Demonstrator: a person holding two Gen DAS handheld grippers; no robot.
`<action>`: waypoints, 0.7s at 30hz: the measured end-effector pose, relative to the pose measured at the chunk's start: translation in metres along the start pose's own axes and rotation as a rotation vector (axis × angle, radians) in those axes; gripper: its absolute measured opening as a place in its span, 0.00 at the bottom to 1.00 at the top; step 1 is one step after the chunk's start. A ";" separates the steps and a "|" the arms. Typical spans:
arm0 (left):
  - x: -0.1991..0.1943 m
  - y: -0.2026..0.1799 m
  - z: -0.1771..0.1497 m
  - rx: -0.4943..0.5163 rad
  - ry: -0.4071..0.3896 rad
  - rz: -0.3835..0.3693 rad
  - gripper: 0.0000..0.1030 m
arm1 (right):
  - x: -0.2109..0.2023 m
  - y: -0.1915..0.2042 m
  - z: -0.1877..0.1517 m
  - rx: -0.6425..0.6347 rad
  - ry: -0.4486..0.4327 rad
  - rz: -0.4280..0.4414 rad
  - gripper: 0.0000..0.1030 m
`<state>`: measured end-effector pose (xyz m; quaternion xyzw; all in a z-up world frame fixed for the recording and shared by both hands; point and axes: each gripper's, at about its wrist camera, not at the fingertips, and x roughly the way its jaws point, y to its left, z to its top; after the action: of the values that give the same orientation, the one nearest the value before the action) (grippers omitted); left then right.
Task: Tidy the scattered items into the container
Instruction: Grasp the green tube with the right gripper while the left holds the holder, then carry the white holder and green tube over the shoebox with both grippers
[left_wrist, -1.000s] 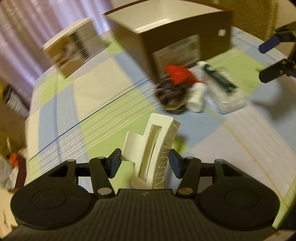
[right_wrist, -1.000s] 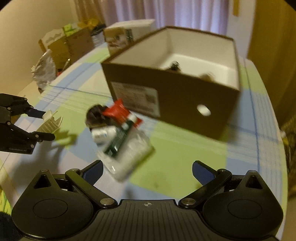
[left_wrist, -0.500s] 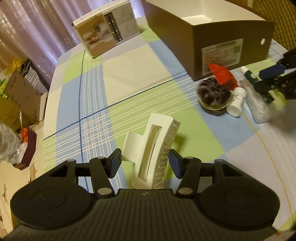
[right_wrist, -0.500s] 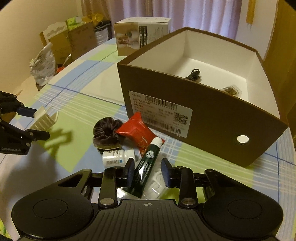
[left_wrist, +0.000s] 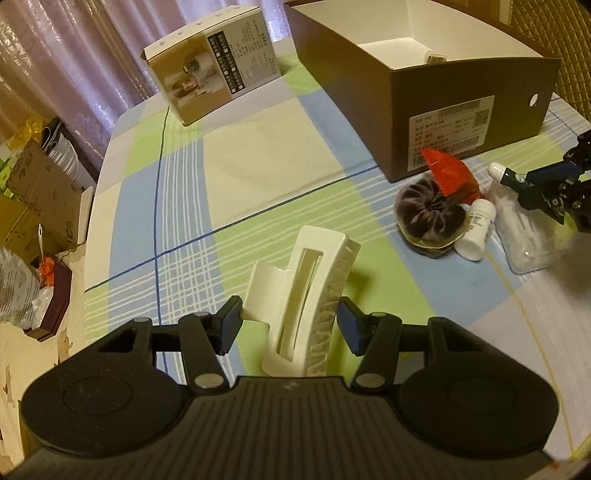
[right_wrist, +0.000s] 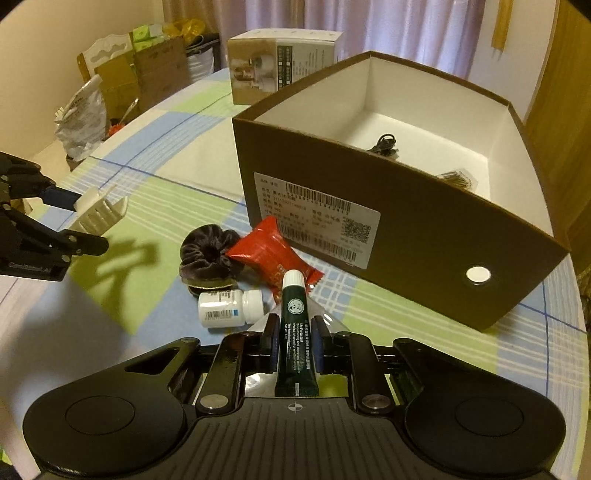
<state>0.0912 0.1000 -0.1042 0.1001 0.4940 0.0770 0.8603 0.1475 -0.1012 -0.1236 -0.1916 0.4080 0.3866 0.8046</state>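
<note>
Checked tablecloth (right_wrist: 177, 155): right gripper (right_wrist: 294, 345) clamps green tube (right_wrist: 295, 328), left gripper (left_wrist: 290, 323) clamps hair claw (left_wrist: 308, 295); box (right_wrist: 406, 236) lies ahead, nearer the right.

White hair claw (left_wrist: 310, 302) upright, clamped; green tube (right_wrist: 295, 332) gripped; box (right_wrist: 406, 236) probably near-empty.

box (right_wrist: 406, 236): matt brown cardboard | hair clip (left_wrist: 310, 295): smooth cream plastic | scrunchie (right_wrist: 207, 254): velvet cloth | tablecloth (left_wrist: 258, 173): woven cloth

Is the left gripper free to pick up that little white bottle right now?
Probably not. The left gripper is shut on the white hair clip, so it has no room for the white bottle until the clip is dropped.
</note>
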 end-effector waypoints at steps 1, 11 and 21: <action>-0.001 -0.001 0.001 0.001 -0.003 -0.002 0.50 | -0.003 -0.001 0.000 0.002 -0.003 0.002 0.14; -0.027 -0.017 0.017 0.019 -0.077 -0.036 0.50 | -0.033 -0.011 0.000 0.024 -0.038 0.009 0.14; -0.059 -0.039 0.053 0.049 -0.188 -0.080 0.50 | -0.071 -0.037 0.011 0.084 -0.113 0.033 0.14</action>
<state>0.1089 0.0435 -0.0382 0.1078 0.4165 0.0208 0.9025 0.1557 -0.1506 -0.0603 -0.1288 0.3810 0.3924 0.8272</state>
